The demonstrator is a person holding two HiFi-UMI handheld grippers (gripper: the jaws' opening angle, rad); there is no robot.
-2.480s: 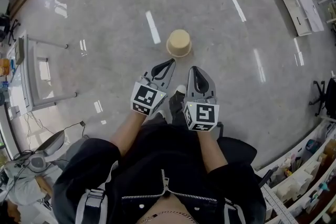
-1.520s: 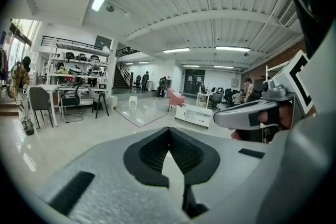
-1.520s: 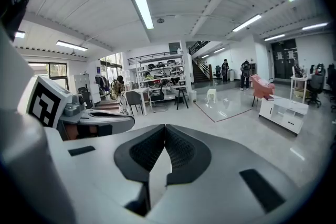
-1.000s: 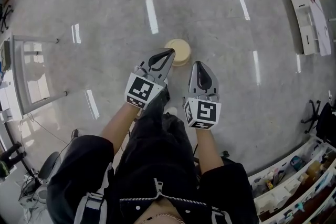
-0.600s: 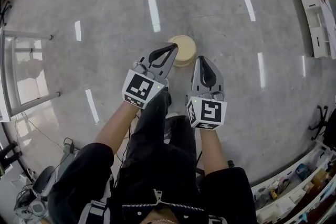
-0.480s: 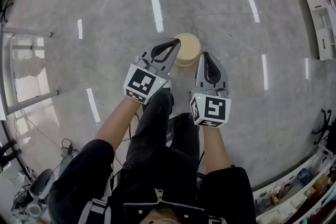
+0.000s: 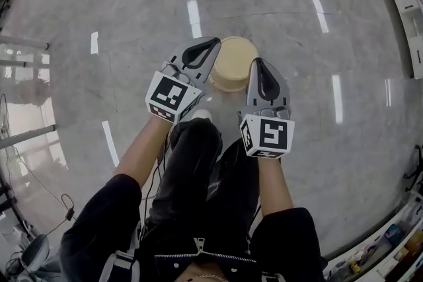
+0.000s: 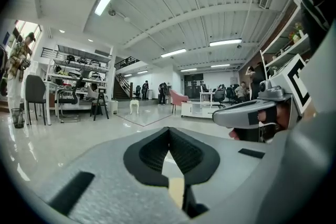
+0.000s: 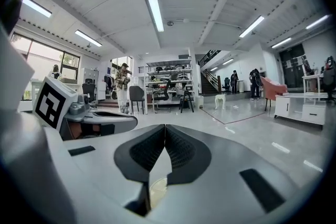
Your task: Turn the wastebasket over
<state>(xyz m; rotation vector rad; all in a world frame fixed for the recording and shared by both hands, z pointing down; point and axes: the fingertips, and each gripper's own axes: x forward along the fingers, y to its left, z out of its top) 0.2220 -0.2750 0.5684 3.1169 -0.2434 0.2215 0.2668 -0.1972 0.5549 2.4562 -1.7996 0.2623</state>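
On the glossy grey floor (image 7: 119, 23), just ahead of the person's black trousers (image 7: 198, 168), the tan wastebasket (image 7: 232, 64) stood with a flat closed face toward the head camera. A ribbed band ran round its lower edge.

Left gripper (image 7: 213, 43) was clenched, tips together, nothing pinched. From above it overlapped the basket's left side. Right gripper (image 7: 258, 63) was the same: jaws pressed together, empty, overlapping the basket's right side. So the basket sat between the two. Contact with either one: couldn't tell from above.

Left gripper view had the pads (image 8: 152, 152) meeting at the tip, with a sliver of tan showing through the gap lower down. Right gripper view matched: pads (image 9: 181, 152) closed, tan sliver below. Each gripper view caught the other gripper alongside.

Marker cubes (image 7: 170, 96) faced up at the head camera. Person wore a black jacket (image 7: 291, 241), forearms (image 7: 139, 155) bare. Long white light reflections (image 7: 193, 16) streaked the floor around the basket.
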